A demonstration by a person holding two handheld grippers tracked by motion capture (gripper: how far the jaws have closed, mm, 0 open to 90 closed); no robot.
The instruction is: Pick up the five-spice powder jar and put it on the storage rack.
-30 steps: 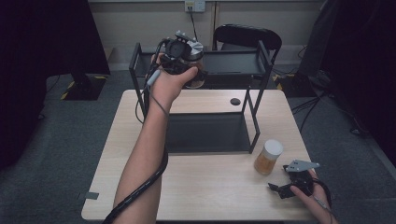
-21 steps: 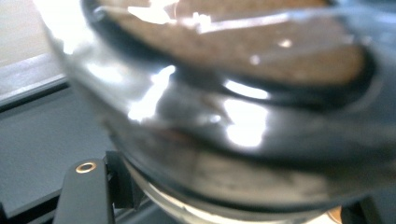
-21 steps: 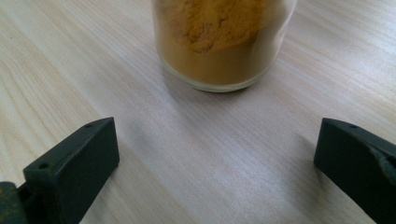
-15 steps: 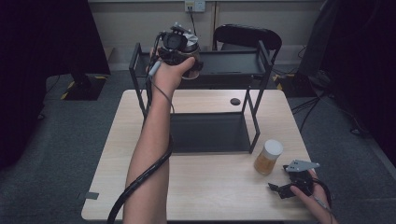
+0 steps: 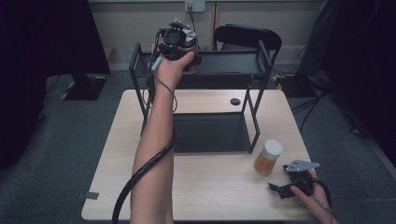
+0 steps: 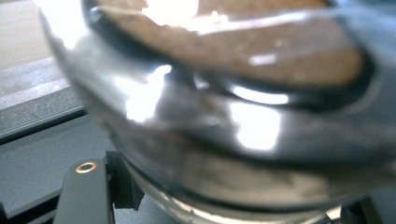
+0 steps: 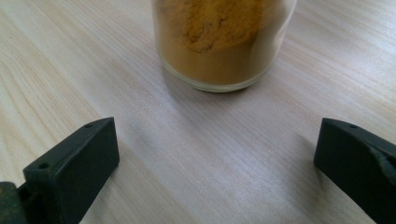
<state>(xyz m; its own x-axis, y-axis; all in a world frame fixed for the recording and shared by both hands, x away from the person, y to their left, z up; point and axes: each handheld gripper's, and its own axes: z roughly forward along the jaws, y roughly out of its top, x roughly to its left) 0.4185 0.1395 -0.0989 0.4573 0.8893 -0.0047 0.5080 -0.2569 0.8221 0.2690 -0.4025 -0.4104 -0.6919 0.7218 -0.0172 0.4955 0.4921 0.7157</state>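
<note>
My left gripper [image 5: 176, 39] is raised at the left end of the black rack's top shelf [image 5: 233, 63]. It is shut on a glass jar [image 6: 233, 116] with brown contents, which sits blurred and very close between the jaws. The hand hides most of that jar in the high view. A second jar [image 5: 268, 157] with a white lid and yellow powder [image 7: 219, 42] stands on the table right of the rack. My right gripper [image 5: 280, 189] rests low at the table's front right, open, its jaws wide apart just short of that jar.
The two-tier black rack stands at the back middle of the wooden table [image 5: 215, 196], with a dark lower shelf [image 5: 210, 133]. A small black disc [image 5: 235, 101] lies behind it. A black chair [image 5: 247, 35] stands beyond the table. The left gripper's cable [image 5: 140, 172] trails along the forearm.
The left gripper has carried the brown jar up and farther back, toward the rack's top shelf. The right gripper and the yellow jar have stayed put.
</note>
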